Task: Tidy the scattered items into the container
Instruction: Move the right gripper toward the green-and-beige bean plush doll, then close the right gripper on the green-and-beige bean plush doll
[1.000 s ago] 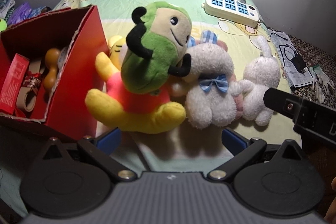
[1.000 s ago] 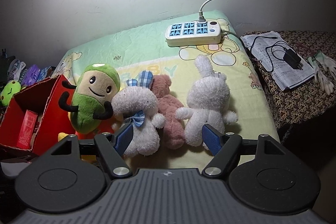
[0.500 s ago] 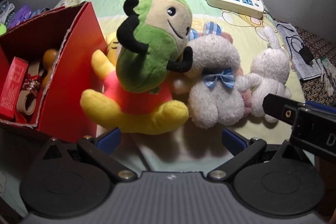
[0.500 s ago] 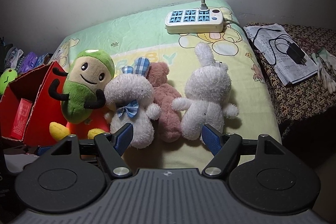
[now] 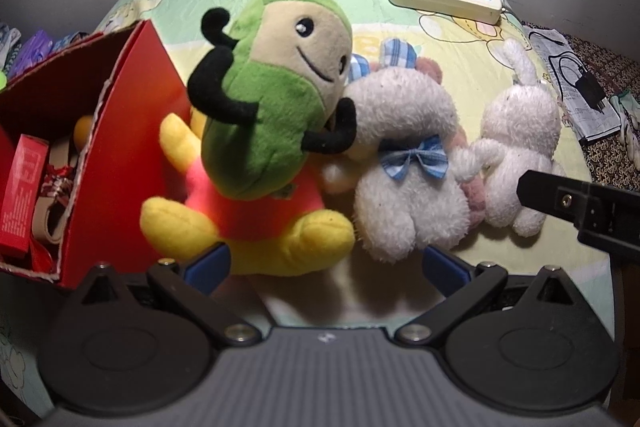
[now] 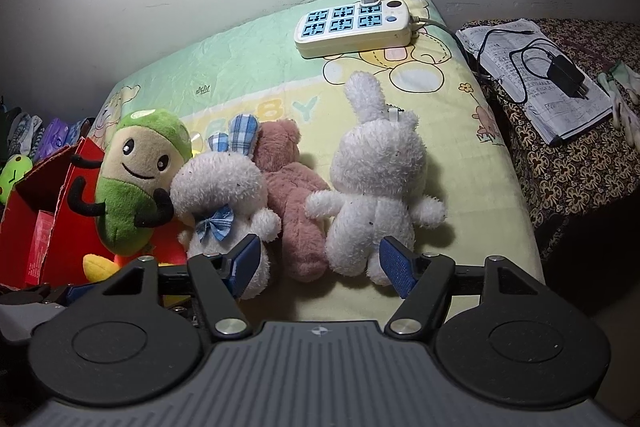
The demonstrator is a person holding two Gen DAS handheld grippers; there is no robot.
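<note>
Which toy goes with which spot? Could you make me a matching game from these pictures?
Things:
1. green plush
2. pink teddy bear
3. white rabbit
4. power strip

Places:
A. wedged between two white toys
B. at the far end of the mat, plugged in
C. right beside the red box
D. nearest the patterned cloth

Pairs: 1-C, 2-A, 3-D, 4-B

Bed (image 6: pixel 248 75) bears plush toys (image 6: pixel 376 187), red box (image 5: pixel 132 155), power strip (image 6: pixel 354 27).

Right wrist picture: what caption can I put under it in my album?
Open claw closing above a pink teddy lying between two white plush bunnies on a bed.
</note>
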